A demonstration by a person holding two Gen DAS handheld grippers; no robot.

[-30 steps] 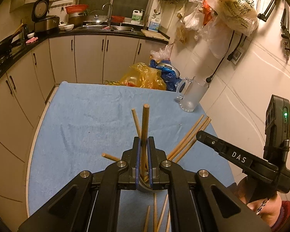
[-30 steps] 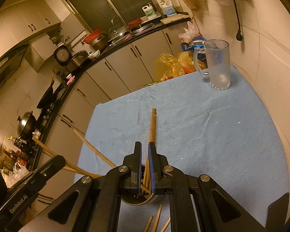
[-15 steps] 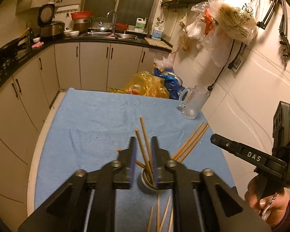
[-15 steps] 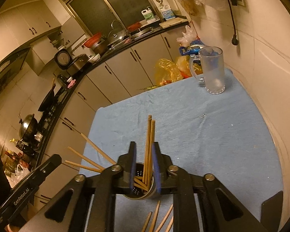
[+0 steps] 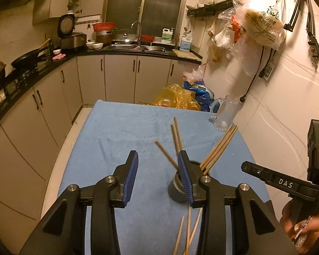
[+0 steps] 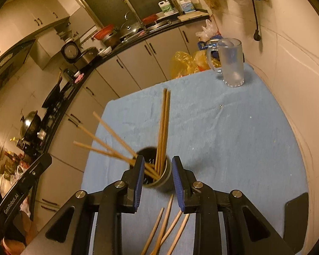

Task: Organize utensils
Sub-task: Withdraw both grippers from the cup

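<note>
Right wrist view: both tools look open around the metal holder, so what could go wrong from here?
1. The wooden chopsticks lean far out of the small round metal holder; it could tip.
2. The right tool straddles the holder's rim, so pulling away may knock it.
3. The loose wooden chopsticks on the blue cloth lie under the tools and may get nudged off.

Wooden chopsticks leaning splayed in dark round holder; loose chopsticks flat beside it

Both hand-held grippers opened, dropping chopsticks into holder.
</note>
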